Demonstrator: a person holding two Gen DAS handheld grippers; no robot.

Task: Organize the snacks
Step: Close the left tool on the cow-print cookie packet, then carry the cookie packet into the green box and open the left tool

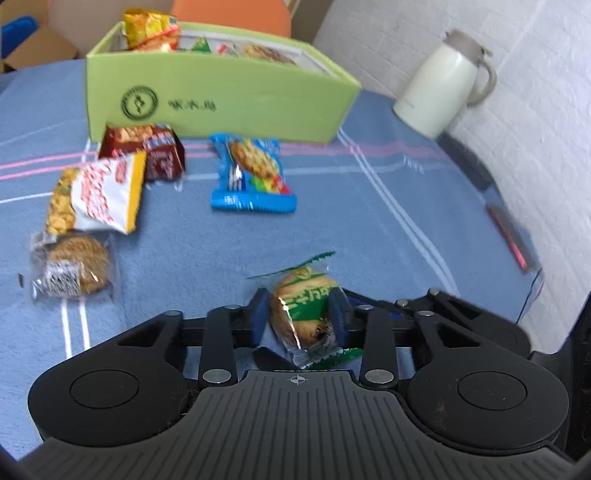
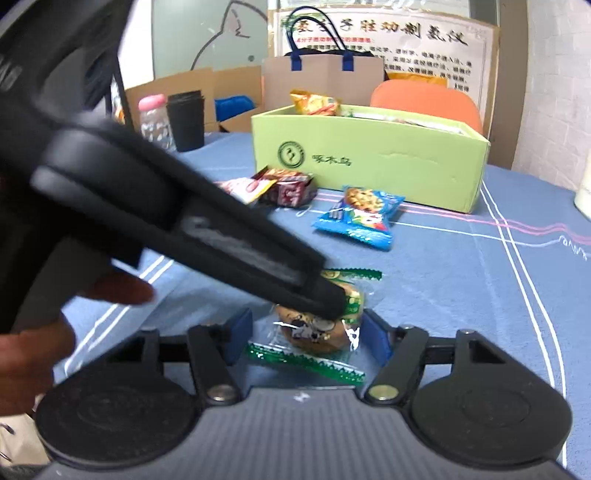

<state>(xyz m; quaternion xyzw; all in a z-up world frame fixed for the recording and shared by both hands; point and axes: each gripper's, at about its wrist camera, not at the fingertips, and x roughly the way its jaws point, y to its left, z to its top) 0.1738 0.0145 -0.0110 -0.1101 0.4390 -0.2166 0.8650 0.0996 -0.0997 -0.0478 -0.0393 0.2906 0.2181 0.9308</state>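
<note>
in the left wrist view, going left to right, a clear-wrapped round cookie lay at the left edge, with a yellow and white packet just above it and a dark red packet beyond that, close to the front wall of the green box. a blue cookie packet sat near the middle of the blue striped tablecloth, and a cream thermos jug stood at the upper right. low in the centre, the left gripper was closed on the green-wrapped biscuit, blue pads pressing both sides of the wrapper. the box already held several snacks, an orange packet poking up at its left end. in the right wrist view, the left gripper's dark body crossed from upper left to centre, where its tip met the same biscuit. the right gripper bracketed that biscuit with its jaws spread, a gap showing on each side, gripping nothing. the likely trouble was both tools crowding one small snack: if the right one closed now, it could pinch the crinkly wrapper, tug it from the left grip or crush the biscuit. the slippery film could also slide out during a lift toward the box.
</note>
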